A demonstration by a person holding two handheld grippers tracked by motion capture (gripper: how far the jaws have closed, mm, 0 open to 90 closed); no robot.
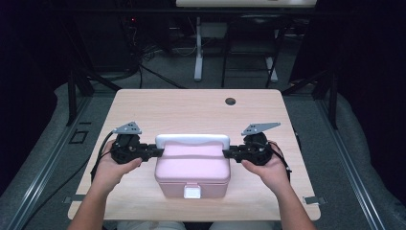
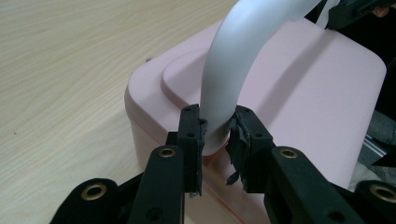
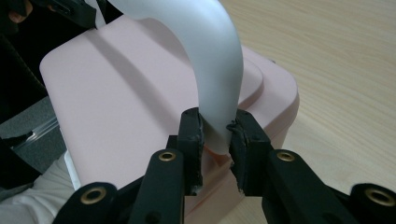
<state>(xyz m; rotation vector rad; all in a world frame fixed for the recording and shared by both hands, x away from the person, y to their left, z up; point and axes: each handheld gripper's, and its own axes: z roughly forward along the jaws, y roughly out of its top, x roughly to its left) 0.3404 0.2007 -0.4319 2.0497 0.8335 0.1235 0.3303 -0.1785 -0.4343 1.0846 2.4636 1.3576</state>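
**Both grippers grasp the handle of the pink box**

A pink box stands on the wooden table, near the edge where the person sits, with its white latch turned toward the person. The white handle of the box is raised upright over the lid. The left gripper comes from the left side and is clenched on the left foot of the handle; in the left gripper view the two black jaws press on the handle from both sides, just above the lid. The right gripper does the same at the right foot, and the right gripper view shows its jaws clamped on the handle there. Each gripper is held by one hand, and both are about level with the lid. The box rests on the table.
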